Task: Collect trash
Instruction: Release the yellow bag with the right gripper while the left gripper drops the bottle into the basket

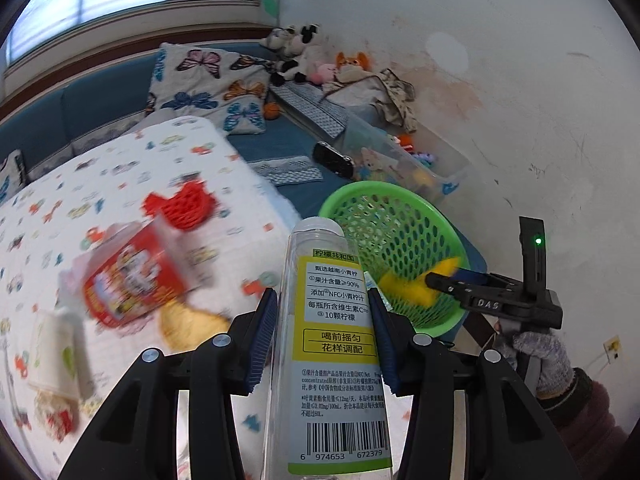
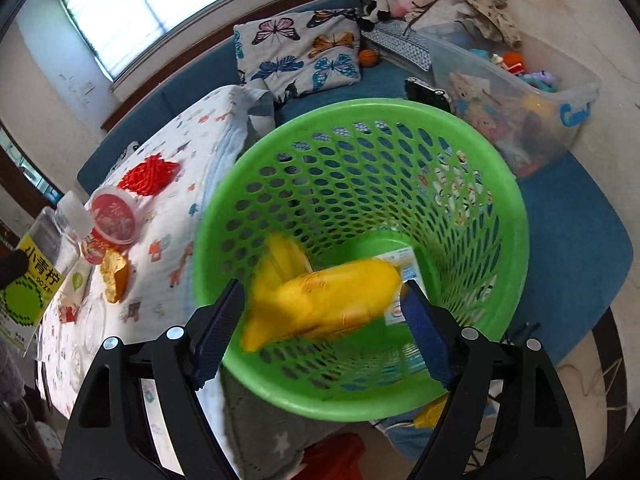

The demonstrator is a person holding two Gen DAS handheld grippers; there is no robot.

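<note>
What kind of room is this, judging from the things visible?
Probably a child's bedroom or playroom at home: stuffed toys piled in the corner, a butterfly-print pillow, and a clear bin of toys.

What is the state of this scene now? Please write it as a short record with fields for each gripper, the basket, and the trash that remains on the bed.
left gripper: shut on the clear bottle with a yellow label, held upright
right gripper: open above the green basket; pads clear of the yellow wrapper
yellow wrapper: blurred, between the open jaws, over the basket's inside
basket contents: a small white carton near the bottom
remaining on bed: red cup, red mesh piece, golden wrapper
</note>
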